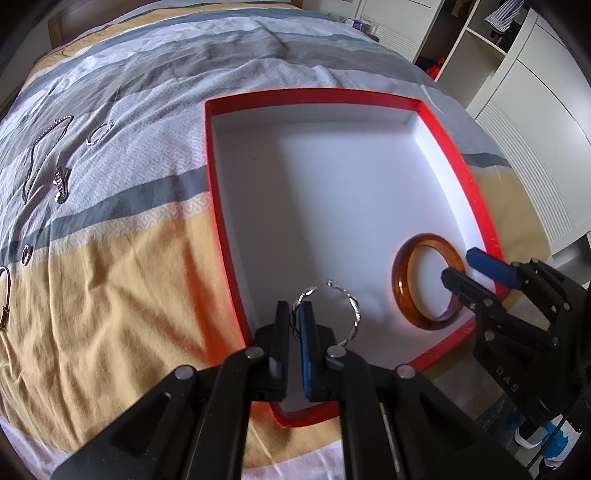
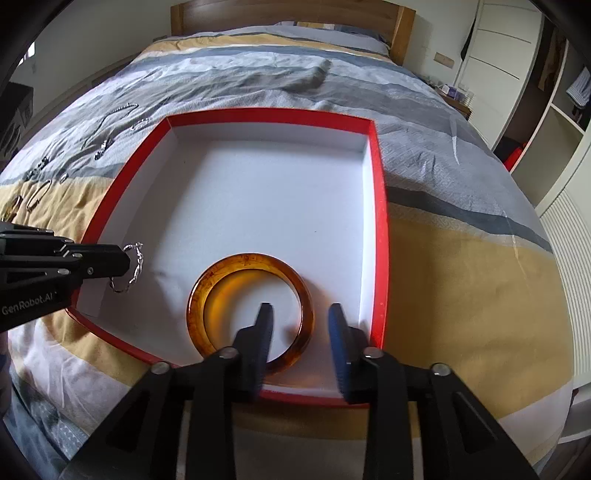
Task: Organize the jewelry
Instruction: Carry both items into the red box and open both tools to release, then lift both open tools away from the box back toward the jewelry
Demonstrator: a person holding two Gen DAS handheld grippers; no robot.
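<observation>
A red-rimmed box [image 1: 476, 192] with a white inside lies on the bed; it also shows in the right wrist view [image 2: 380, 206]. An amber bangle [image 1: 400, 291] lies flat in its near right corner, also in the right wrist view [image 2: 207, 280]. My right gripper [image 2: 301, 314] is open, its jaws either side of the bangle's near right rim; it shows in the left wrist view [image 1: 460, 264]. My left gripper [image 1: 294, 306] is shut on a twisted silver hoop bracelet [image 1: 352, 302] held over the box's near left edge, also seen in the right wrist view [image 2: 135, 269].
On the striped quilt left of the box lie a silver chain necklace [image 1: 35, 162], a small silver bracelet [image 1: 99, 133], a ring [image 1: 26, 254] and a gold clasp piece [image 1: 4, 295]. White wardrobes [image 2: 517, 74] stand to the right. A wooden headboard [image 2: 288, 14] is at the far end.
</observation>
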